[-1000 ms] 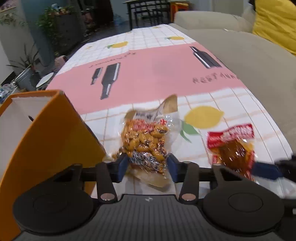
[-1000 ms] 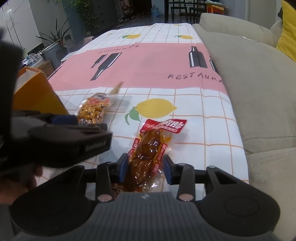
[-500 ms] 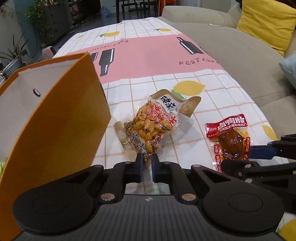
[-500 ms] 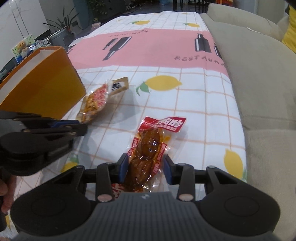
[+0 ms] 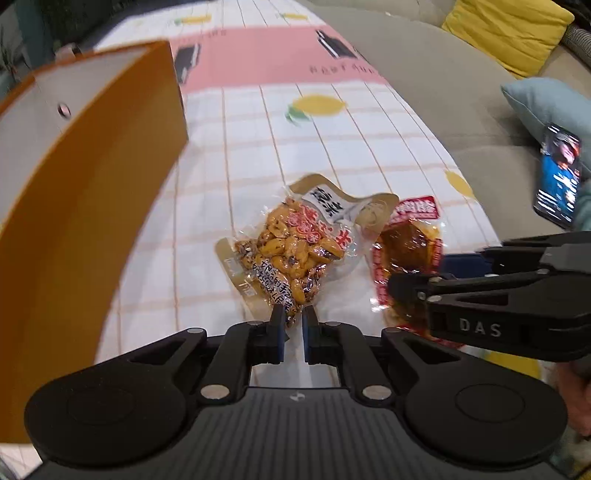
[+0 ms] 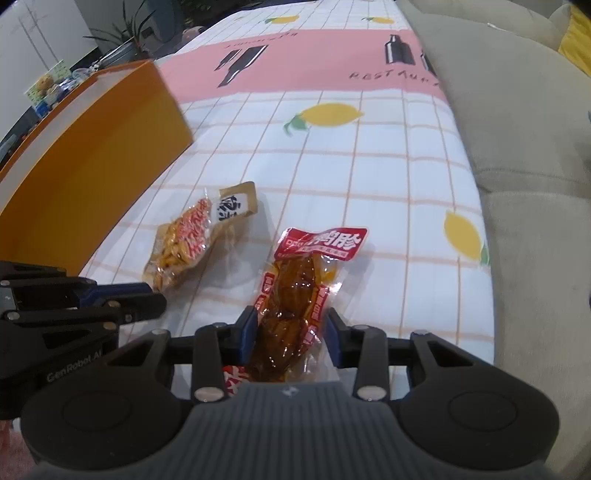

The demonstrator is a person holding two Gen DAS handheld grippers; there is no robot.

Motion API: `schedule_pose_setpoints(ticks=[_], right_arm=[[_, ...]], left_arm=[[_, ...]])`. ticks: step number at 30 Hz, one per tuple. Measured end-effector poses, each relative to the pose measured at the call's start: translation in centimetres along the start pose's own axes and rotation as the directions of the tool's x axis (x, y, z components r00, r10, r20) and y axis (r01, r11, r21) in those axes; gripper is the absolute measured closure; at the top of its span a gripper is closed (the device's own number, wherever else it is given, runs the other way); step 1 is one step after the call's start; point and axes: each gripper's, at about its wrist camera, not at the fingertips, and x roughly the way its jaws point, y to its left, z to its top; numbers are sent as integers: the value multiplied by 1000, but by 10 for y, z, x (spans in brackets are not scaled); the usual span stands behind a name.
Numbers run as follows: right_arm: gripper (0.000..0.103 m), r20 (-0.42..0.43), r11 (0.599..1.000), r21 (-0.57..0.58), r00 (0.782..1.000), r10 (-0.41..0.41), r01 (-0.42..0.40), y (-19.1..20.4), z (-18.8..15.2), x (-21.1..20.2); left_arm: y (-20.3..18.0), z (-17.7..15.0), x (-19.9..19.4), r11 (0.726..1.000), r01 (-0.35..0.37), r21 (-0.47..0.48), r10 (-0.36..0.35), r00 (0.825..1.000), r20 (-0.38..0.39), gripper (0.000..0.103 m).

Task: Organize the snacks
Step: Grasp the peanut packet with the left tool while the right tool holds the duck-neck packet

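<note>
A clear packet of peanuts point(image 5: 295, 251) lies angled over the tablecloth, and my left gripper point(image 5: 291, 321) is shut on its near end. In the right wrist view the same peanut packet point(image 6: 184, 243) trails from the left gripper point(image 6: 155, 295). A red packet of braised meat point(image 6: 295, 288) sits between the blue pads of my right gripper point(image 6: 290, 332), which is shut on it. In the left wrist view the meat packet point(image 5: 406, 243) shows beside the peanuts, with the right gripper point(image 5: 413, 273) coming in from the right.
A tall orange box point(image 5: 92, 184) with a white inside stands close on the left, also the orange box point(image 6: 92, 147). A beige sofa point(image 6: 517, 129) borders the table's right edge, with a phone point(image 5: 557, 177) on a blue cushion and a yellow cushion point(image 5: 509, 33) behind.
My left gripper closed on the near end of the peanut packet. Both grippers drew back toward the near edge with their packets, which now lie side by side; the orange box looms larger.
</note>
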Motion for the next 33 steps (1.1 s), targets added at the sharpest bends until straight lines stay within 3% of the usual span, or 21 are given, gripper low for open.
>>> schedule_pose_setpoints(ticks=[3,4,6,8,13,15,18,21,25,30,33], right_arm=[[62,-17,1000,-21,1000,14,-14,4,-9,-5],[56,-22,999,-29,1000,16,-16,5,-11,-6],[43,-30,1000,-25,999,14,-14,6,-15,-8],[34,-34,1000,-2,999,-2,2,5,-17,-11],[34,-45,996,86,999,-16,20,-4,-23,-18],[34,-43,993,115,999,-16,21,-7,-26,-19],[35,-27,991,126,998,-51,54,-6,-24,-20],[38,-20,992,115,999,-40,42,-4,-23,-16],[38,-8,997,42,998,-66,66,5,-22,-11],[37,20,996,-44,997,-77,78,16,-20,-5],[37,38,990,-100,995,-95,99,22,-19,0]], left_arm=[[3,-6,-3,998,60,5,-60,998,-18,85],[5,-7,-5,998,66,5,-66,998,-14,81],[9,-6,-12,996,84,7,-84,996,1,59],[11,-5,-22,994,105,21,-106,993,41,44],[9,7,-33,986,67,153,-90,985,150,25],[6,11,-30,971,82,224,-119,980,157,17],[4,21,-14,939,139,316,-172,982,81,16],[7,28,2,924,135,357,-159,986,41,16],[14,34,18,924,121,364,-126,992,-11,16],[14,38,30,903,141,407,-121,990,-74,12],[17,38,36,915,170,365,-144,985,-98,13]])
